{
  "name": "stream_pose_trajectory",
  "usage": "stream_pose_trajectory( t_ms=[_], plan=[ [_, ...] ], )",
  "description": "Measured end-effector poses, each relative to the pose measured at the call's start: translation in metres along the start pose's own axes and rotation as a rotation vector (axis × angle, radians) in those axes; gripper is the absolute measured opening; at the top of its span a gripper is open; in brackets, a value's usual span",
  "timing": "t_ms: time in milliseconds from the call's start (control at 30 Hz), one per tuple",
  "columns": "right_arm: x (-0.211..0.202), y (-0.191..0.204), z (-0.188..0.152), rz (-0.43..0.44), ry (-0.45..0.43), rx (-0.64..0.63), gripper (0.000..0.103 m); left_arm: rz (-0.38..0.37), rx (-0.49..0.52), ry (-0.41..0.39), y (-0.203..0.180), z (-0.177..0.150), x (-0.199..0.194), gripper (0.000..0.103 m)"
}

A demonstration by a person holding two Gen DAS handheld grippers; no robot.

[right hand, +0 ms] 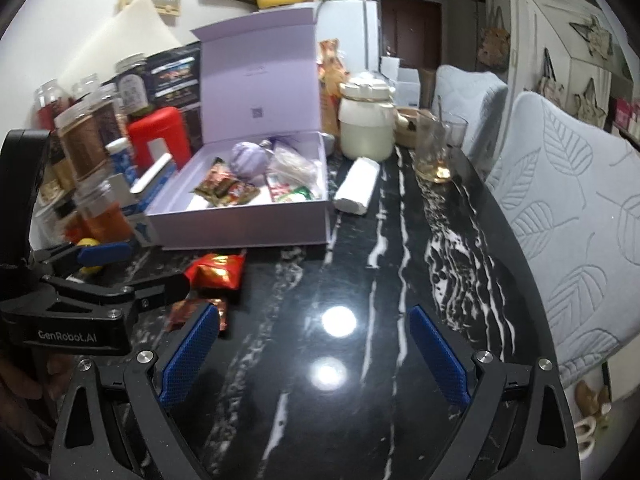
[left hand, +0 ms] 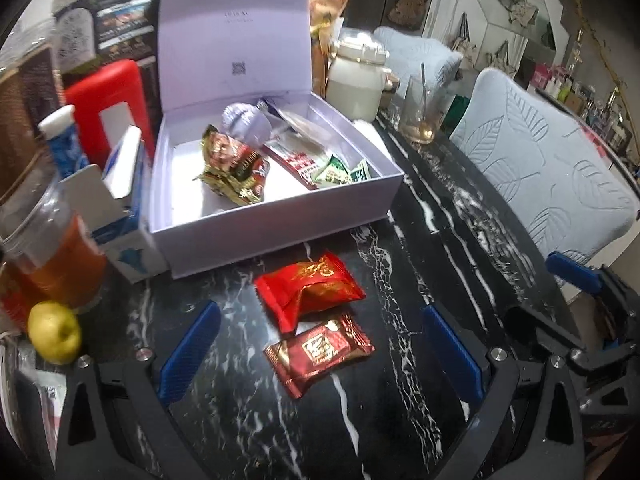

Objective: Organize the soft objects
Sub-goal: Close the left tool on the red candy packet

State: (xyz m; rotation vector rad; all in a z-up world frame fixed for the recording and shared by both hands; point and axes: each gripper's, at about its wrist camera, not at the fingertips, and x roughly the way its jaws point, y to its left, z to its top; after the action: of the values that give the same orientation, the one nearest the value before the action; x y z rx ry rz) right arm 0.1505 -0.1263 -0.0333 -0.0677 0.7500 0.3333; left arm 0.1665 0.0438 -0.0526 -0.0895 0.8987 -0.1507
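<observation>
An open lavender box point(left hand: 280, 224) stands on the black marble table point(left hand: 440, 240). It holds a gold-red snack packet point(left hand: 234, 170), a purple ball point(left hand: 244, 126) and several other packets. In front of it lie a bright red packet point(left hand: 308, 290) and a dark red packet point(left hand: 318, 354). My left gripper point(left hand: 320, 348) is open, its fingers on either side of the dark red packet. My right gripper point(right hand: 316, 356) is open and empty over bare table. In the right wrist view the box point(right hand: 244, 224) and the bright red packet point(right hand: 216, 270) show, with the left gripper point(right hand: 104, 256) at the left.
Jars point(left hand: 52, 256), a red container point(left hand: 106, 108), a small carton point(left hand: 128, 204) and a yellow-green apple point(left hand: 54, 332) crowd the left. A white jar point(left hand: 360, 80), a glass point(left hand: 420, 114) and a white roll point(right hand: 358, 186) stand right of the box. Padded chairs point(left hand: 540, 168) line the right edge.
</observation>
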Motion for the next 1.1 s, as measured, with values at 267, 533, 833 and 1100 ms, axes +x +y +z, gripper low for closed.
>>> stream_pose_trajectory(
  t_ms=[267, 533, 833, 1100],
  plan=[
    [0.022, -0.027, 0.002, -0.033, 0.045, 0.041, 0.097, 0.061, 0.033, 0.073, -0.007, 0.008, 0.042, 0.102],
    [0.035, -0.040, 0.005, -0.026, 0.065, 0.068, 0.097, 0.071, 0.022, 0.134, -0.004, 0.009, 0.068, 0.100],
    [0.043, -0.047, 0.004, -0.011, 0.083, 0.090, 0.097, 0.113, 0.022, 0.136, -0.002, 0.007, 0.077, 0.074],
    [0.044, -0.049, 0.000, -0.010, 0.095, 0.106, 0.097, 0.069, -0.006, 0.110, 0.006, 0.005, 0.066, 0.065]
  ],
)
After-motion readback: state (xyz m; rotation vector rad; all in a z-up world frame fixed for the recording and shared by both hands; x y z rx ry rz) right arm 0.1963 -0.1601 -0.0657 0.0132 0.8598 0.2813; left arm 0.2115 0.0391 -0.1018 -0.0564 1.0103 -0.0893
